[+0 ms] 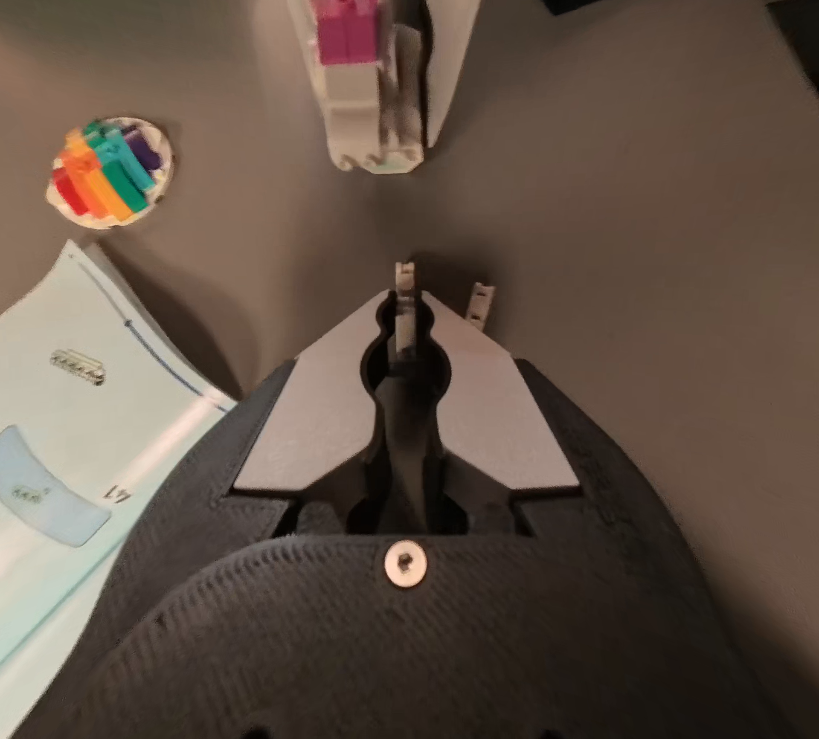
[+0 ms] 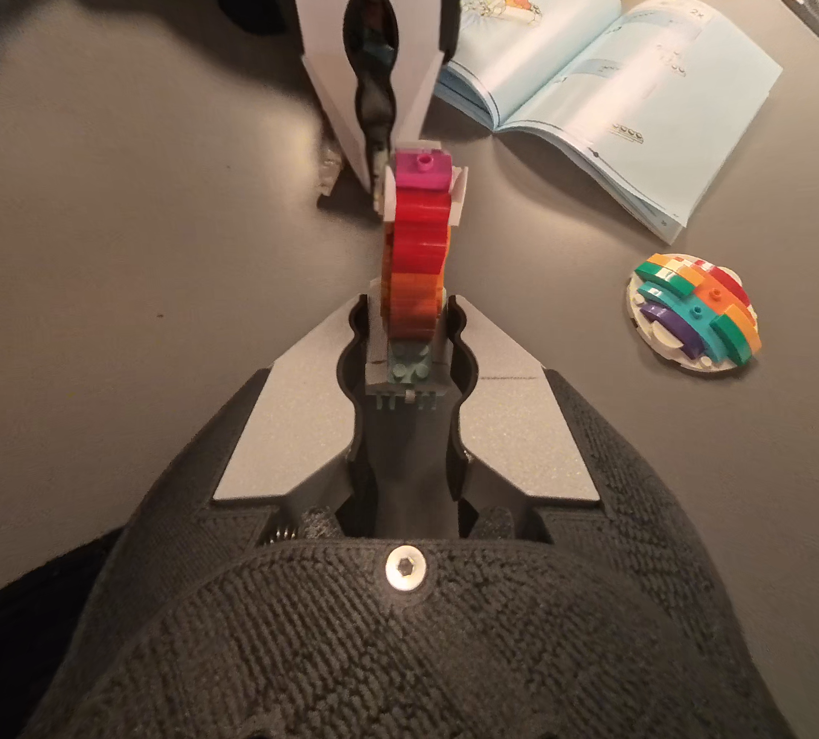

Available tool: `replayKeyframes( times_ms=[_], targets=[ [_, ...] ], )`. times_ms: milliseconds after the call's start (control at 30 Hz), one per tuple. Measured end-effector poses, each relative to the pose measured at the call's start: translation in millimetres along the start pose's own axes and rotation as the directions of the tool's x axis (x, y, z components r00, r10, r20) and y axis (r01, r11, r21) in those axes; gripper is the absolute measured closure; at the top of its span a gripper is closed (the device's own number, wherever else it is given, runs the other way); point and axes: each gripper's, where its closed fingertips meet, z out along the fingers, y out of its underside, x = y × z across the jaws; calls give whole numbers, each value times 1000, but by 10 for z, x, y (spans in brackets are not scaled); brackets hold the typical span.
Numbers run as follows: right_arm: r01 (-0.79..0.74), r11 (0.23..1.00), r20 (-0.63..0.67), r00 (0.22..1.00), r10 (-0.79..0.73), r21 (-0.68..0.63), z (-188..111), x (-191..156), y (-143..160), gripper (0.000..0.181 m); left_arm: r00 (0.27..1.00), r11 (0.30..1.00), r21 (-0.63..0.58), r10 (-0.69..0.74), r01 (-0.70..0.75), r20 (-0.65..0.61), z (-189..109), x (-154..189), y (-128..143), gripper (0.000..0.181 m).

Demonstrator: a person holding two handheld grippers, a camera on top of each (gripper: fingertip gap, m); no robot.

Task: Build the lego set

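Grey table bore a rainbow disc and open booklet; right gripper clamped a rainbow-topped lego assembly; left gripper pinched a thin white piece.

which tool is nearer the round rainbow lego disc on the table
Judging by both views, probably the right tool: the round rainbow lego disc lies just off its side. The left tool sees it farther ahead, off to one side.
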Motion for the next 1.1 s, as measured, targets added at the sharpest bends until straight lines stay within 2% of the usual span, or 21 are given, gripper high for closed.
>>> replayKeyframes(
  times_ms=[67,333,700,1100],
  targets=[
    [-22,1000,17,1000,21,15,15,-23,-39,147,999,1000,-3,-21,22,27,18,-36,-12,173],
    [-100,994,85,992,95,52,136,-115,-204,147,968,974,78,-197,211,-156,46,70,-156,173],
    [-116,990,136,985,104,86,139,-182,-280,147,953,948,198,-205,251,-225,-55,85,-325,173],
    [-115,987,170,981,94,115,116,-234,-325,147,952,948,191,-210,254,-224,-51,81,-310,173]
  ],
)
